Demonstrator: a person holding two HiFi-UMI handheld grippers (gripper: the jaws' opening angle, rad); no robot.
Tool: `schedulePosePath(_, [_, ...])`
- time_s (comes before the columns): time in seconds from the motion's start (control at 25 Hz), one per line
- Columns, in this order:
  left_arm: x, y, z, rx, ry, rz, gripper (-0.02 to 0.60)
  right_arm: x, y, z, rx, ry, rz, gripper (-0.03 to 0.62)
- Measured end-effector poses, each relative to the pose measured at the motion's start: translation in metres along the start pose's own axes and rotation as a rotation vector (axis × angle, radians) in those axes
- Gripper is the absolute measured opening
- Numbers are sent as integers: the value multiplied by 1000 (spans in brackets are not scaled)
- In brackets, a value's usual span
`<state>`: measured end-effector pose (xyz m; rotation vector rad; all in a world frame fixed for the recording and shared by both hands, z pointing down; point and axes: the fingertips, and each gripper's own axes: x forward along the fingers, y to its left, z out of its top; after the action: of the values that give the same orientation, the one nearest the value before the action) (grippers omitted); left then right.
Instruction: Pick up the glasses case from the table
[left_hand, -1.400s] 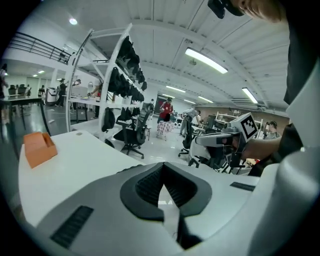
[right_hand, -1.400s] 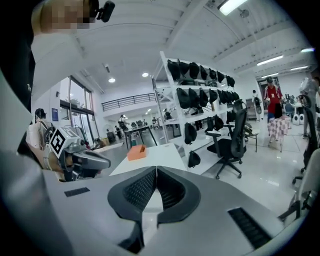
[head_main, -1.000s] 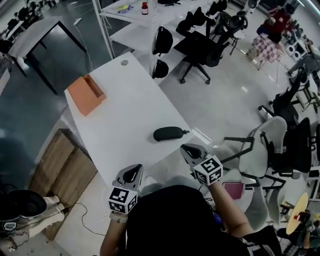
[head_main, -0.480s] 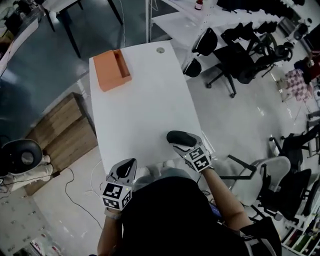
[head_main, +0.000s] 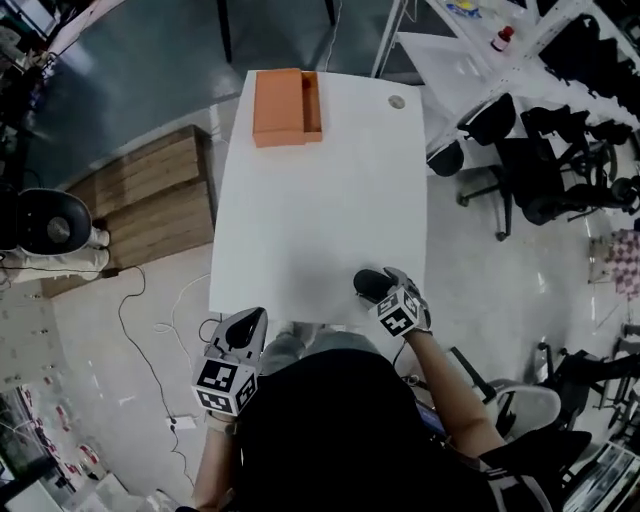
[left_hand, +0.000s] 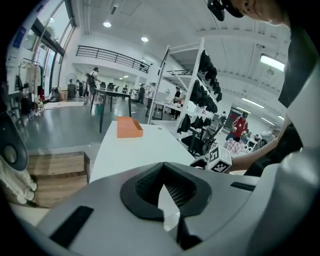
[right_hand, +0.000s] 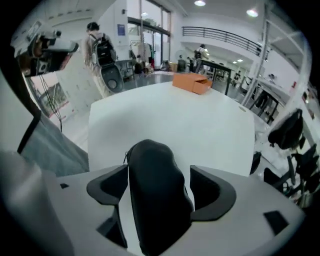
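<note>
The dark glasses case (head_main: 366, 283) lies near the front right corner of the white table (head_main: 320, 200). My right gripper (head_main: 380, 286) has come down over it. In the right gripper view the case (right_hand: 156, 175) fills the space between the jaws of my right gripper (right_hand: 159, 181). The jaws are opening, with a gap showing on the right side. My left gripper (head_main: 245, 322) hangs just off the table's front left corner. Its black pads (left_hand: 150, 182) meet at the tips with nothing between them.
An orange box (head_main: 285, 106) stands at the table's far end. Black office chairs (head_main: 530, 190) crowd the floor to the right. A wooden platform (head_main: 150, 200) and a dark round machine (head_main: 50, 222) lie to the left. Cables trail over the floor near the front left.
My right gripper has dropped from beside the table edge onto the glasses case and its jaws have spread around it. The left gripper stayed near the front left corner.
</note>
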<state>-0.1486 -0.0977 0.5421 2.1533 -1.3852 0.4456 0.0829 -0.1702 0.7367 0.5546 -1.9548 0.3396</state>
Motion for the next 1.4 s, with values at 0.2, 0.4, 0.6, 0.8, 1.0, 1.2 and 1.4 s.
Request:
schedulePosePath(0.2, [-5, -2, -7, -34, 0, 68, 17, 19, -10, -13, -140, 104, 23, 380])
schedulePosePath(0.4, [-14, 2, -15, -63, -8, 123, 17, 25, -10, -13, -83, 123, 91, 380])
schedulePosePath(0.6, [-22, 7, -18, -80, -12, 157, 17, 25, -9, -10, -60, 128, 108, 327])
schedulePosePath(0.8, [-29, 15, -17, -85, -24, 168, 17, 24, -7, -3, -37, 126, 110, 318])
schedulePosePath(1.0, [-28, 20, -13, -74, -29, 144, 17, 8, -11, 21, -21, 70, 80, 316])
schedulePosePath(1.2, [-19, 30, -3, -33, -45, 83, 17, -20, -12, 51, 69, -24, 45, 316])
schedulePosePath(1.4, [-7, 32, 12, 11, -54, -5, 17, -61, -14, 81, 185, -152, 10, 316])
